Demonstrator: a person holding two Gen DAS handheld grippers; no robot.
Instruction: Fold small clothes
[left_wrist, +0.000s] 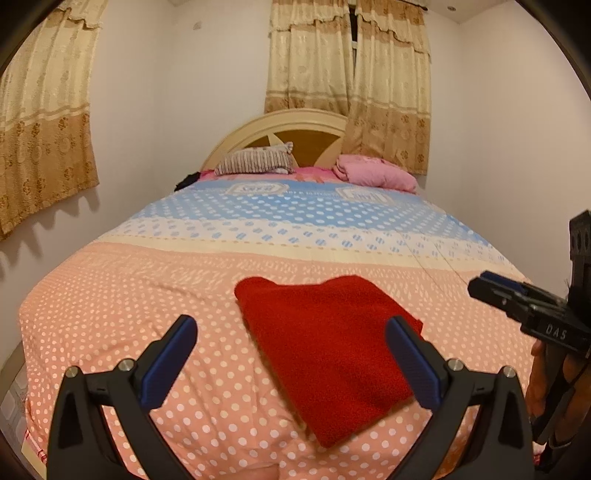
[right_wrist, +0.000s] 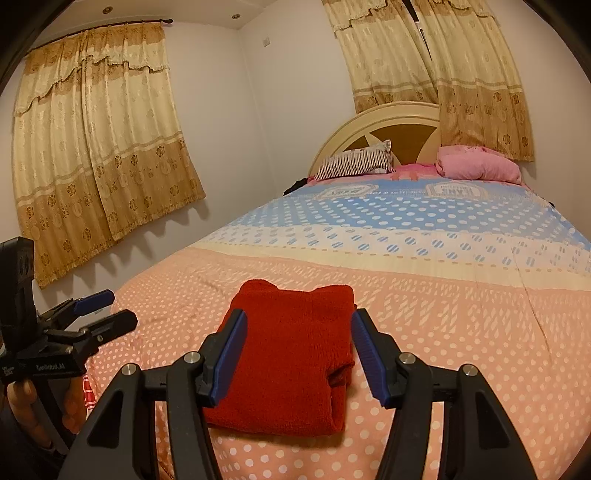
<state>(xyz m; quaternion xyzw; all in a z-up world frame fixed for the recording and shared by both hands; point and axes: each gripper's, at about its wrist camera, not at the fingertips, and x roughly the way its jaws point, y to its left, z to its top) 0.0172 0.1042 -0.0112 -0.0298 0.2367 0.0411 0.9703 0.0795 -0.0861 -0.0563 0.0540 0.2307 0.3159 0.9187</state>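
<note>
seemingly the folding is close to finished: the small red knitted garment (right_wrist: 291, 354) lies on the bed as a compact, roughly rectangular bundle with layers stacked at its near right corner, where a doubled edge shows. judged from its shape alone, little is left beyond perhaps a final tidy or setting it aside; no other unfolded clothes show near the grippers.

the right gripper (right_wrist: 295, 354) hangs just over the bundle with its blue-padded jaws parted, one on each side of the red cloth, and it is not pinching the fabric as far as the right wrist view shows. the left gripper (left_wrist: 291, 362) has its jaws spread wide and empty, hovering above the bed beside the garment's left edge, with its right finger over the cloth's near side. each gripper also shows at the edge of the other's view, held by a person's hand (right_wrist: 26, 402).

the garment rests near the foot end of the bed, on the peach part of a polka-dotted bedspread (left_wrist: 110, 295) that turns cream and then blue toward the head. the cover looks soft and lies mostly smooth, with slight creases. at the far end sit a striped pillow (left_wrist: 255, 162) and a pink pillow (left_wrist: 376, 171) against a cream arched wooden headboard (left_wrist: 280, 125). beige and gold patterned curtains (right_wrist: 99, 140) hang on pale walls, one set behind the headboard and another on the left wall. small round ceiling lights are recessed above.
</note>
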